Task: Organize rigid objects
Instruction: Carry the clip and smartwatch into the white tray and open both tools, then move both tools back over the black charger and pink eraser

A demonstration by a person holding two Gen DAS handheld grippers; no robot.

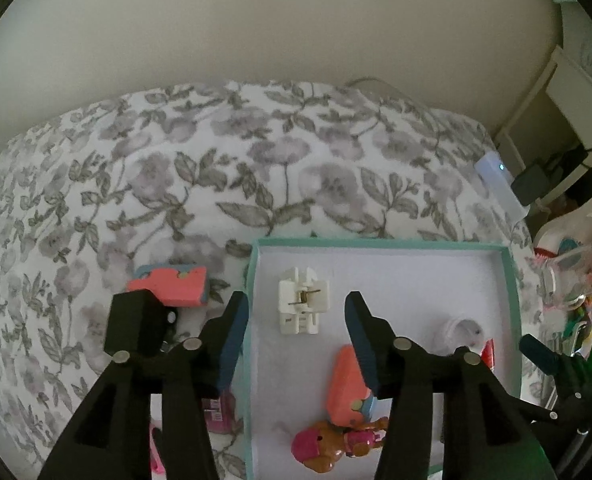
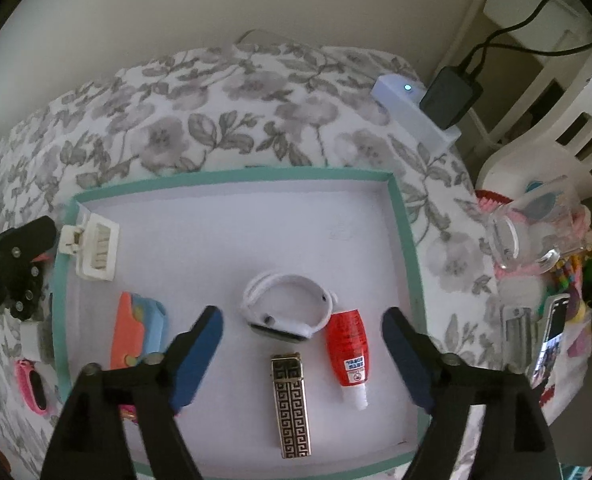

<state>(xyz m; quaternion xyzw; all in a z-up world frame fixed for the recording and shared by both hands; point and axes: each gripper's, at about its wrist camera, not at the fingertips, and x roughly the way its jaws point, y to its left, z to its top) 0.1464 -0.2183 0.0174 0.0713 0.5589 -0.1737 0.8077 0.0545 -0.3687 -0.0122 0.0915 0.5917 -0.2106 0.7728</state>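
Observation:
A teal-rimmed white tray (image 2: 409, 240) lies on a floral bedspread. In it are a white clip (image 2: 94, 250), an orange and blue block (image 2: 136, 330), a white smartwatch (image 2: 288, 312), a red tube (image 2: 349, 354) and a patterned lighter (image 2: 292, 404). My right gripper (image 2: 301, 354) is open and empty above the watch and lighter. My left gripper (image 1: 296, 340) is open and empty over the tray's left rim (image 1: 252, 320), just near of the white clip (image 1: 301, 306). The tray also holds the orange block (image 1: 347, 392) and a toy dog figure (image 1: 331, 440).
Outside the tray to the left lie another orange block (image 1: 172, 284), a black block (image 1: 140, 326) and pink items (image 2: 32, 386). A white power strip (image 2: 411, 112) lies at the bed's far right corner. A glass mug (image 2: 531, 236) and clutter lie right.

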